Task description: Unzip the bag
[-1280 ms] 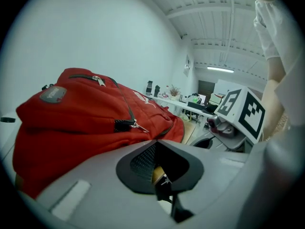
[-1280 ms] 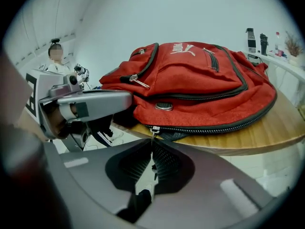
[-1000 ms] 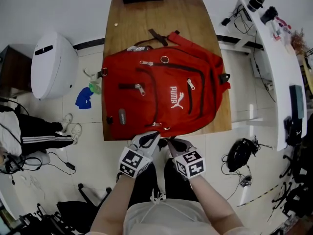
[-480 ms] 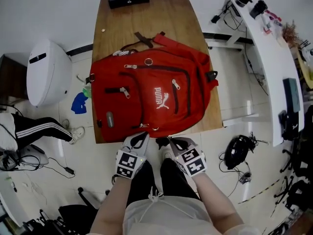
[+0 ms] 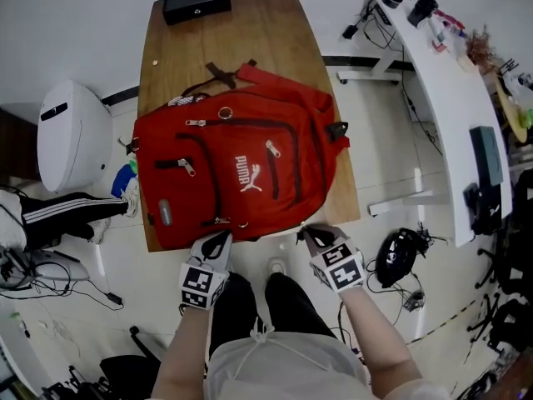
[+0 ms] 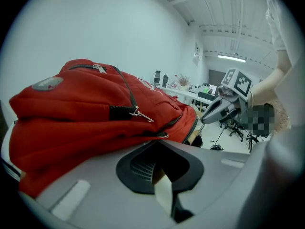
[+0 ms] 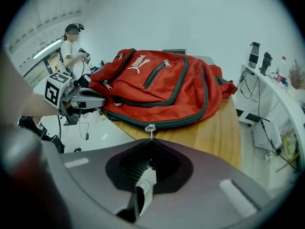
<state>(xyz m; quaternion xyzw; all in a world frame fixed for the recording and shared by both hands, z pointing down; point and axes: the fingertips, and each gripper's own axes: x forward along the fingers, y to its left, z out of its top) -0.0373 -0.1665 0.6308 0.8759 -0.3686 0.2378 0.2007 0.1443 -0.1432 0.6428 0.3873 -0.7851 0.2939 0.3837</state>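
By the table's (image 5: 287, 65) near edge, left gripper (image 5: 221, 238) clamped the bag (image 5: 250, 157); right gripper (image 5: 306, 233) pinched the zip pull (image 7: 150, 128); a steady pull along the track seemed best.

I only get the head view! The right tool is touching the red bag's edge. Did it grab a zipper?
Observer: Yes. The right gripper view shows the right tool shut on a zipper pull at the near edge of the bag.
Kid: What about the left tool?
Observer: In the left gripper view the left tool looks shut on the bag's edge, just under a small metal ring.
Kid: Is it open yet?
Observer: Away from the left tool, the zipper past the pull looks closed. Toward the left tool I can't tell.
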